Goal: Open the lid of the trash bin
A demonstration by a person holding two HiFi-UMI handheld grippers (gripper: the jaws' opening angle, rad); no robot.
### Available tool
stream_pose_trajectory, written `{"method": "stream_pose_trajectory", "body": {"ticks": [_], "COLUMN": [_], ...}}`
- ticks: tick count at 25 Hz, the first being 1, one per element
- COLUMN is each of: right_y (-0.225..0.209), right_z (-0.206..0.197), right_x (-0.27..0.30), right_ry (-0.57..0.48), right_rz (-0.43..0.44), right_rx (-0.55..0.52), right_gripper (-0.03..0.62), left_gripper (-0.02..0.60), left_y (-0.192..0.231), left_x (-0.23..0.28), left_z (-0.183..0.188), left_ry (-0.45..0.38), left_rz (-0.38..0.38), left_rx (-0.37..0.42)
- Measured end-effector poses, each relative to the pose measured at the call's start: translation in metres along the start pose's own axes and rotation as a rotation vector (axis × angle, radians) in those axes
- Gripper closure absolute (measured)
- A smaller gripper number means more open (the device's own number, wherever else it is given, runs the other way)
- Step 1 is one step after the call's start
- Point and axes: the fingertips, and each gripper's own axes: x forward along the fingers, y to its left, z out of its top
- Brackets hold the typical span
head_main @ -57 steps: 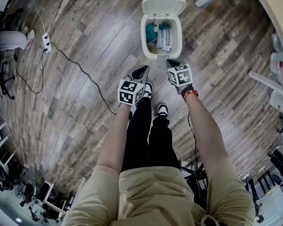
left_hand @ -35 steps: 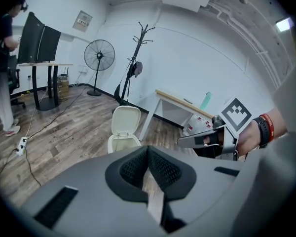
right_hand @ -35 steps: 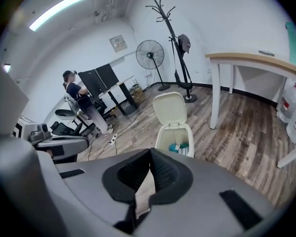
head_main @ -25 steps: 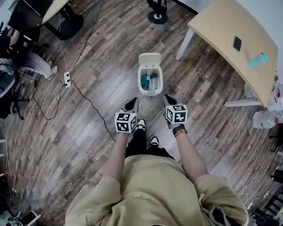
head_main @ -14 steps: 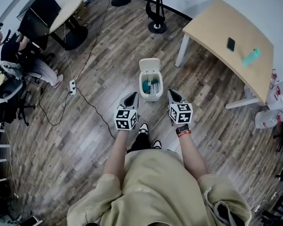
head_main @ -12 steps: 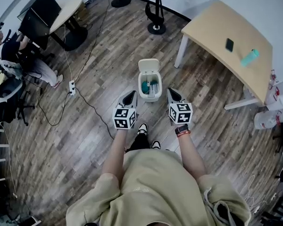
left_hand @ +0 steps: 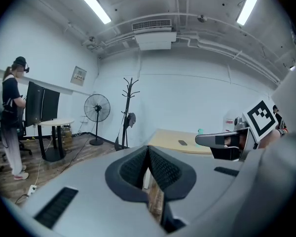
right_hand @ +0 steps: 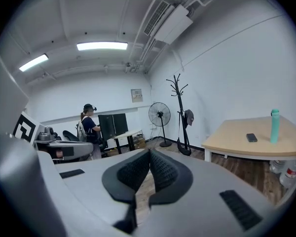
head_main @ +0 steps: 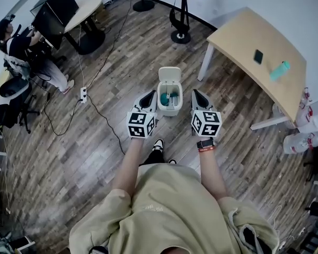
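Observation:
The white trash bin (head_main: 168, 109) stands on the wood floor with its lid (head_main: 169, 74) tipped up at the far side; teal and white rubbish shows inside. My left gripper (head_main: 149, 96) is held in the air left of the bin, my right gripper (head_main: 195, 94) to its right, neither touching it. Both point level across the room. In the left gripper view the left gripper (left_hand: 148, 149) is shut with nothing between its pads. The right gripper (right_hand: 149, 153) is likewise shut and empty in its own view.
A beige table (head_main: 238, 33) with a phone (head_main: 258, 56) and a teal bottle (head_main: 280, 70) stands at the right. A power strip (head_main: 84, 93) and cable lie left. A person (head_main: 21, 46) sits at a far-left desk. A coat stand (head_main: 181, 33) and water bottles (head_main: 307, 136) are nearby.
The view has pulled up and away from the bin, which now looks smaller. Both grippers rose from just over the bin's front to either side. The lid stayed open.

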Motion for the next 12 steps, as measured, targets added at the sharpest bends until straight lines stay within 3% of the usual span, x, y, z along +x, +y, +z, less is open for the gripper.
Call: {"method": "stream_pose_trajectory", "body": {"ticks": [12], "right_y": [0.03], "right_z": [0.044], "right_x": [-0.026], "right_ry": [-0.094], "right_rz": [0.004], "right_rx": [-0.034], "right_gripper": [0.58], "left_gripper": [0.558], "left_y": [-0.017], "left_x": [-0.034], "left_z": [0.052], "left_ry": [-0.133], "left_rz": [0.006], "left_rx": [0.016]}}
